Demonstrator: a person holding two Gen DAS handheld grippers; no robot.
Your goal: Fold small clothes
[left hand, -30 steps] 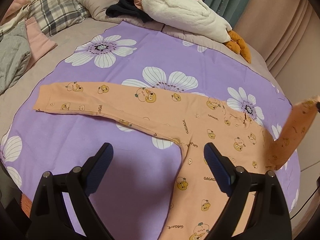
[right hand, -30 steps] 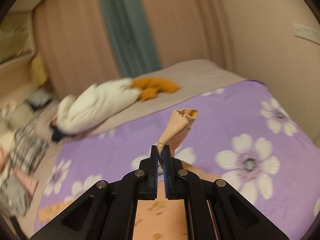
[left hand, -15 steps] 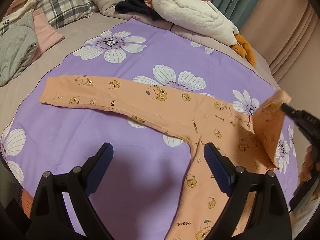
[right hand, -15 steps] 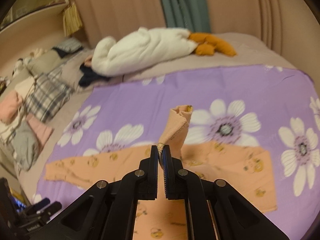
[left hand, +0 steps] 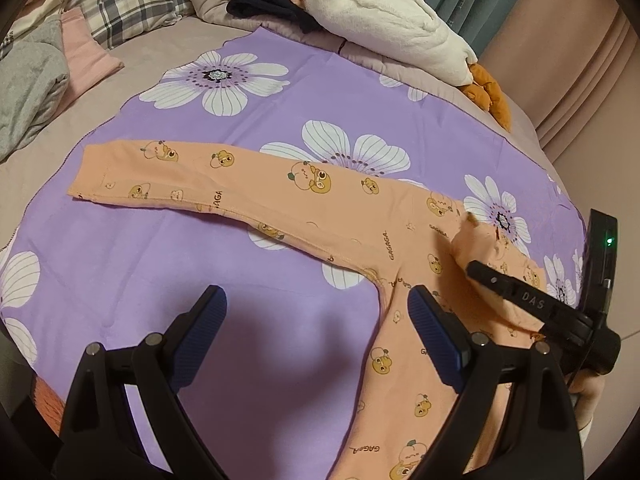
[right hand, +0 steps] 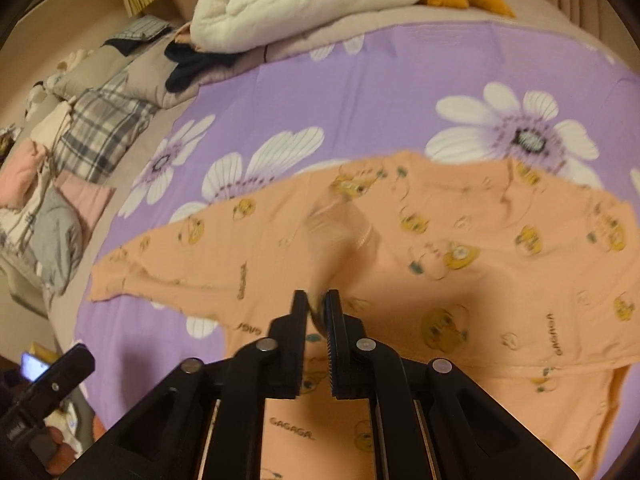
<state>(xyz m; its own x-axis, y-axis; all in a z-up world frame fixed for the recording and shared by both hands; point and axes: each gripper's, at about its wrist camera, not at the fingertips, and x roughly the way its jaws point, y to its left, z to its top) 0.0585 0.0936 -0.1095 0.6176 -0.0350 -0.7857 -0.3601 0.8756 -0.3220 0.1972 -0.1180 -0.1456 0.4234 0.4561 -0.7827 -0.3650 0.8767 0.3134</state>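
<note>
The peach cartoon-print top [left hand: 320, 216] lies spread on the purple flowered sheet [left hand: 168, 264] on the bed, one long sleeve [left hand: 168, 176] stretched flat toward the pillows. The other sleeve's cuff [left hand: 476, 242] is folded in over the chest, and the right hand-held gripper [right hand: 318, 304] has just been easing its jaws apart, the cuff between them, a narrow gap showing. The left hand-held gripper [left hand: 316, 328] hovers wide and empty above the sheet beside the body of the top. I'd say the first sleeve fold is being laid down; next comes letting go cleanly, then bringing the flat sleeve across.
</note>
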